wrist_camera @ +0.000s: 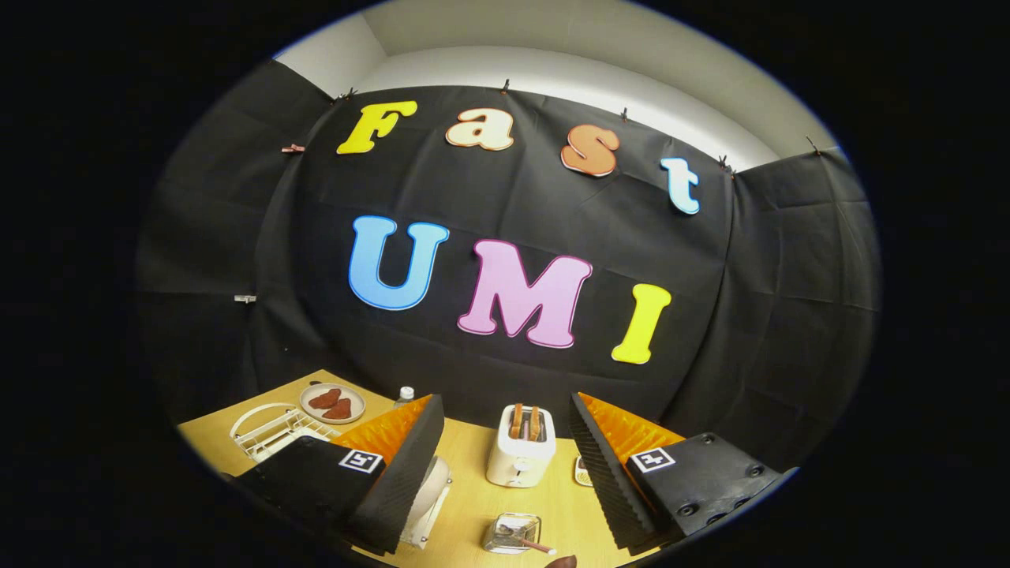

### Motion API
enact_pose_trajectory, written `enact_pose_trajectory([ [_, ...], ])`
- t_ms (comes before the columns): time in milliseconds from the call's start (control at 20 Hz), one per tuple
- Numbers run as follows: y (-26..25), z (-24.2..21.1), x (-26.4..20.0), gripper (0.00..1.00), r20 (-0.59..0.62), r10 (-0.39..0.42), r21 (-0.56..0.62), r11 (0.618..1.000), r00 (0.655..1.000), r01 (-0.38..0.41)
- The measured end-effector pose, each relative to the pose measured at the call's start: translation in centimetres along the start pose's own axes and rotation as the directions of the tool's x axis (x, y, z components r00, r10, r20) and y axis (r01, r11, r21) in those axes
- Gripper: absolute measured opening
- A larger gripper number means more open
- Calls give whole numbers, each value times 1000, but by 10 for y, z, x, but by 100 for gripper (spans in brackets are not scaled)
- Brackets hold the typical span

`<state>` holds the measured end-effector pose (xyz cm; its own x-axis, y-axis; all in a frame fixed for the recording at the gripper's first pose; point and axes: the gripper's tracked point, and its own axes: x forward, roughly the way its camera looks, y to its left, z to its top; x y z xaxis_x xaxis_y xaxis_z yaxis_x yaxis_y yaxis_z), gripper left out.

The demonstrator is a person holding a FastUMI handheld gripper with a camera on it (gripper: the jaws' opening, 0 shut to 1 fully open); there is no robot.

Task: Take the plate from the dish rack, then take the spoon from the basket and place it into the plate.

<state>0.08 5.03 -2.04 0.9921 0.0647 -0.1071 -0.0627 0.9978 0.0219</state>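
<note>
My gripper is held above the wooden table, open, with nothing between its fingers. A pale plate stands in a white dish rack just below the left finger, which hides most of it. A small clear basket sits on the table below the gap between the fingers. A spoon with a reddish handle lies in it.
A white toaster with toast stands between the fingers, farther off. Beyond the left finger are a white wire rack, a plate with red pieces and a small bottle. A small round item peeks out by the right finger.
</note>
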Motion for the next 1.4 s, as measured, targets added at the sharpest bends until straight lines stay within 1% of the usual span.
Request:
enact_pose_trajectory([
  [150,14,-26,8,98,-105,33,16,999,994,-31],
  [300,28,-51,18,98,-203,59,38,998,977,-52],
  [450,45,-82,30,98,-306,89,72,995,948,-70],
  [600,66,-107,43,98,-381,119,95,991,917,-89],
  [700,77,-126,53,97,-426,124,98,991,896,-90],
  [750,81,-137,58,96,-453,123,99,991,883,-87],
  [850,83,-161,68,90,-517,100,90,994,850,-62],
  [950,89,-188,71,86,-584,87,91,995,807,-41],
  [1000,87,-199,75,84,-611,66,74,997,789,-26],
  [1150,87,-226,85,82,-667,18,40,999,745,12],
  [1250,92,-240,87,72,-700,15,62,997,714,40],
  [1300,95,-245,88,64,-716,14,65,997,698,47],
  [1400,91,-249,93,47,-711,-18,37,997,703,63],
])
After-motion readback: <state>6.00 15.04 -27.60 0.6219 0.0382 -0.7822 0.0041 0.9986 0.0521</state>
